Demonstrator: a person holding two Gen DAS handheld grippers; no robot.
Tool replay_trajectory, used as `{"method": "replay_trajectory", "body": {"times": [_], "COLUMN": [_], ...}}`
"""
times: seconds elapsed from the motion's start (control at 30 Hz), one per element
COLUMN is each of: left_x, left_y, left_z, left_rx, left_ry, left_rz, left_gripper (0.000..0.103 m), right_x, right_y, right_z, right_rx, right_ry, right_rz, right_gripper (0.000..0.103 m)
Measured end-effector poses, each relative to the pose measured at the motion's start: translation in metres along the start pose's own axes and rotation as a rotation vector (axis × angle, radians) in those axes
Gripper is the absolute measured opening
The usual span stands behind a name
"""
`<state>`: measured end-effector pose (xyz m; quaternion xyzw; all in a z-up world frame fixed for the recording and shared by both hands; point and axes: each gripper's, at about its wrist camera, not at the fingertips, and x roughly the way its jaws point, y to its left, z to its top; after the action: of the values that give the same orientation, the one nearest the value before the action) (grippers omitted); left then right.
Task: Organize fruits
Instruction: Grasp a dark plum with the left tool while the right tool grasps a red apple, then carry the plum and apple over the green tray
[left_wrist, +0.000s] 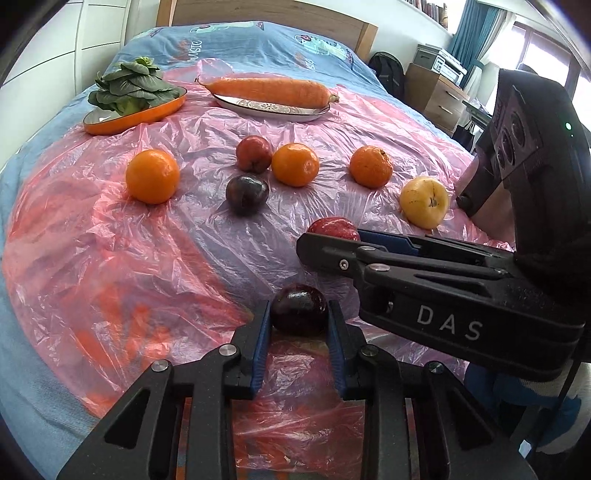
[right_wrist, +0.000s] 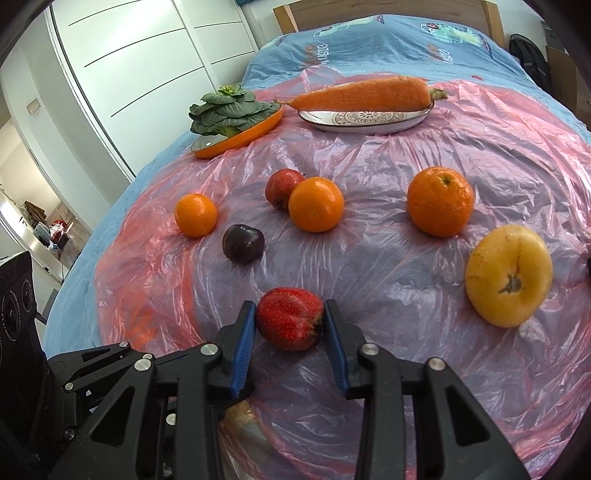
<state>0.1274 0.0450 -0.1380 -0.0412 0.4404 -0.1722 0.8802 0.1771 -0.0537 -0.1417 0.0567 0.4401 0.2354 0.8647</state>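
I have both hand-held grippers closed on fruit on the bed. The left hand-held gripper (left_wrist: 299, 314) clamps a dark plum (left_wrist: 298, 309) between its blue pads; the right hand-held gripper (right_wrist: 290, 321) pinches a red strawberry (right_wrist: 290, 318) the same way. Both fruits appear to rest on the crinkled pink plastic sheet (left_wrist: 110, 258) that covers the blue bedspread (left_wrist: 240, 40).

What worries me most is the strawberry: it looks soft and lopsided, and hard pads may bruise or split it if I squeeze further. The plum is round and glossy, so a shallow hold near its widest part could let it pop forward out of the jaws as I lift. The two tools sit just beside each other, the right one crossing ahead and to the right of my left fingers, so a careless lift could knock them together. The slick sheet could also snag on a fingertip and drag the nearby yellow apple (right_wrist: 509, 275).

Ahead of the grippers lie three oranges, a red apple (left_wrist: 254, 153) and a second plum (left_wrist: 246, 194); beyond them, well apart, a carrot (left_wrist: 267, 90) lies across a patterned plate (left_wrist: 273, 110) and a leafy green (left_wrist: 129, 86) sits on an orange dish (left_wrist: 133, 119).

I cannot see the undersides of either held fruit, nor how deep the pads reach. From the left camera the strawberry is mostly hidden behind the right tool. No empty container for fruit is visible.
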Motion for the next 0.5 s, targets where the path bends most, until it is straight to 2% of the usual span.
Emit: {"method": "replay_trajectory", "body": {"times": [0.23,0.5], "left_x": [-0.001,-0.002], "left_y": [-0.001,-0.001], "left_z": [0.0,0.001], "left_rx": [0.001,0.0], "left_ry": [-0.004,-0.007], "left_rz": [0.001,-0.001], "left_gripper": [0.025,0.024], "right_x": [-0.01,-0.03], "right_y": [-0.009,-0.022], "right_z": [0.002,0.001], "right_rx": [0.024,0.057], "right_ry": [-0.028,-0.053], "right_rz": [0.045,0.034], "right_gripper": [0.025,0.025]}}
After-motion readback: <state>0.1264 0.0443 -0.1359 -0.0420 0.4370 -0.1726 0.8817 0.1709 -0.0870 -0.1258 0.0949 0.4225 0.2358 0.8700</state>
